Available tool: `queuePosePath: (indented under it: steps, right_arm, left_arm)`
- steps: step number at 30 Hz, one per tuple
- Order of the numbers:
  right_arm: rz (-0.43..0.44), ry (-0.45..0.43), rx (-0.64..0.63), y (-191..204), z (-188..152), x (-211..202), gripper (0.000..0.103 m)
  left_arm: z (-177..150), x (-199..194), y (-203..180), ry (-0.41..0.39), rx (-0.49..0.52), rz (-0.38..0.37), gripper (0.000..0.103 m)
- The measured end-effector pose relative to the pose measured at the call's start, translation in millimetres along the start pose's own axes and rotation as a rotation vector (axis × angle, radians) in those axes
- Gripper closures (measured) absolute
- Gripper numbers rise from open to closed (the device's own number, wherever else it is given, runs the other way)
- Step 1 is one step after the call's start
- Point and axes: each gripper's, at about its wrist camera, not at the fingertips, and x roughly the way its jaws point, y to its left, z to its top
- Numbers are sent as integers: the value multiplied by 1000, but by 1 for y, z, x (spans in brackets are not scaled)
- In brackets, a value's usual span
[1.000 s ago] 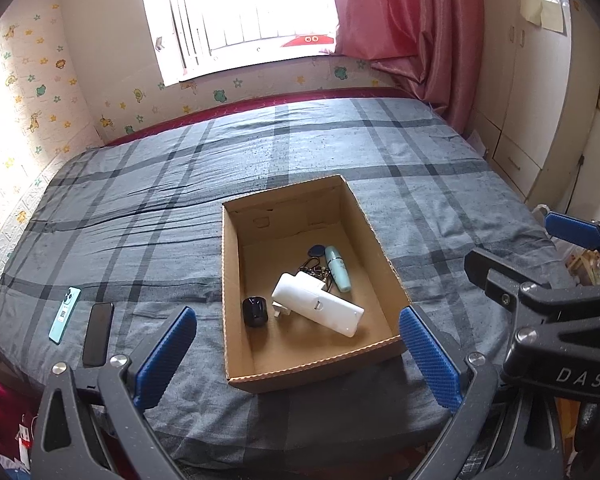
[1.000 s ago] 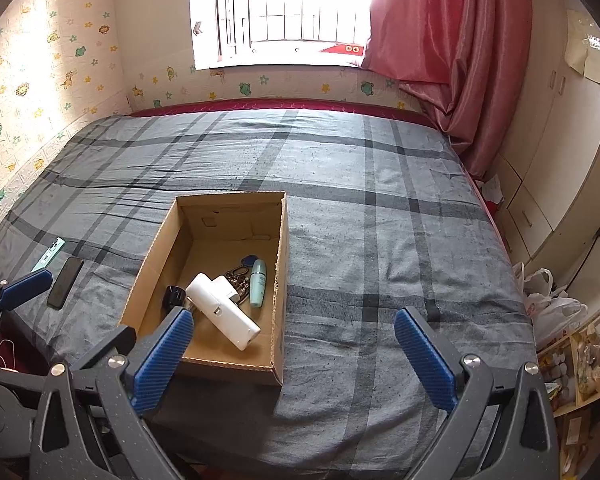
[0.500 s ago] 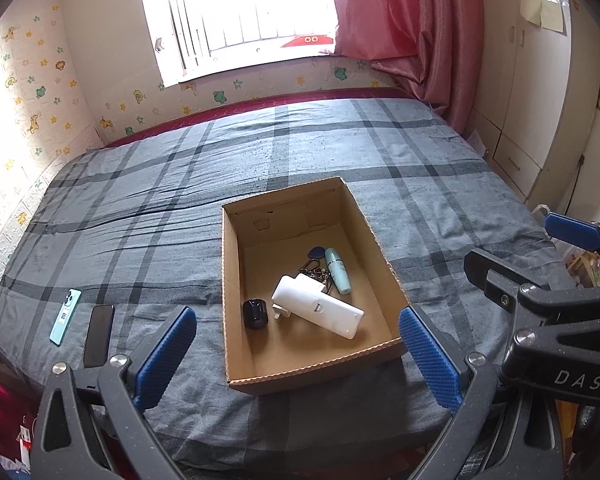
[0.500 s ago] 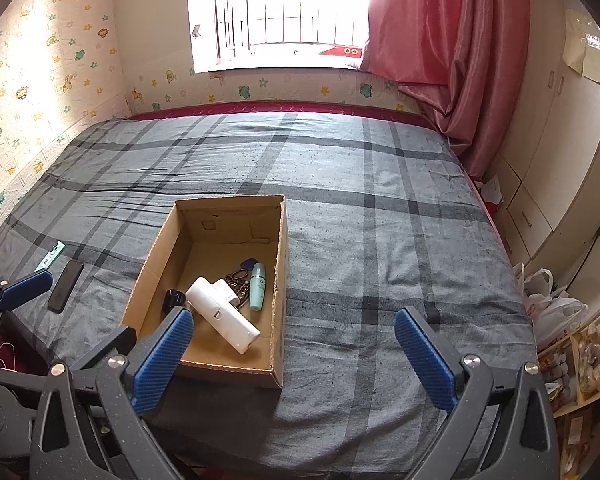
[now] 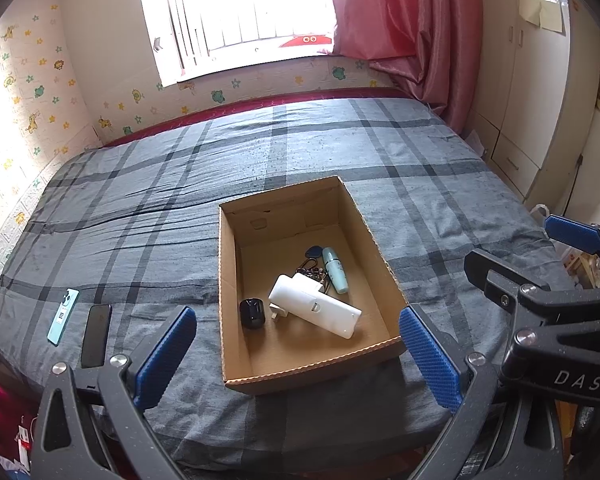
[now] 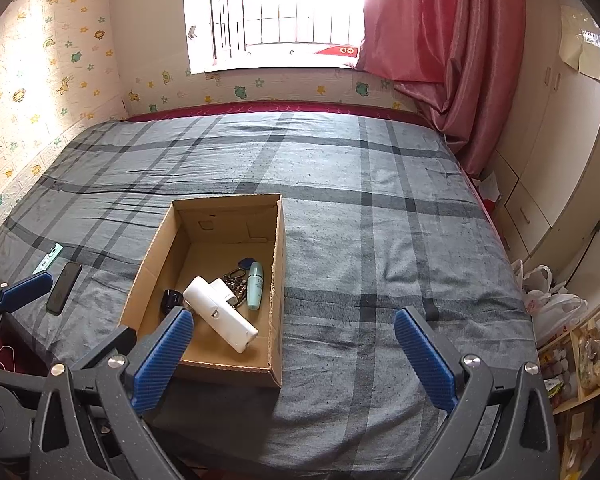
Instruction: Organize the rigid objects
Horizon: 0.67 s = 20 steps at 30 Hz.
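Left wrist view: both grippers' fingers (image 5: 168, 354) gape wide, empty; the black phone (image 5: 96, 334) on the bed (image 5: 340, 152), judged rigid, slick, thin, wants gripping across its long edges.

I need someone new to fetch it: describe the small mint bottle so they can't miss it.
Start at the open cardboard box on the grey plaid bed. Inside, look along its right wall, beside the keys. The mint bottle lies there on its side, the only pale green, tube-shaped item; its neighbours are white, black or metal.
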Motion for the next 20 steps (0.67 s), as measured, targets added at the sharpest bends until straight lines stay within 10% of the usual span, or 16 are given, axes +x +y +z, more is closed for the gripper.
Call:
queuePosePath:
  steps: [20]
  right_arm:
    - [-6,-20,-7,6,-2,-4,0]
  left_arm:
    - [-6,-3,2,-11,-12,-2,0]
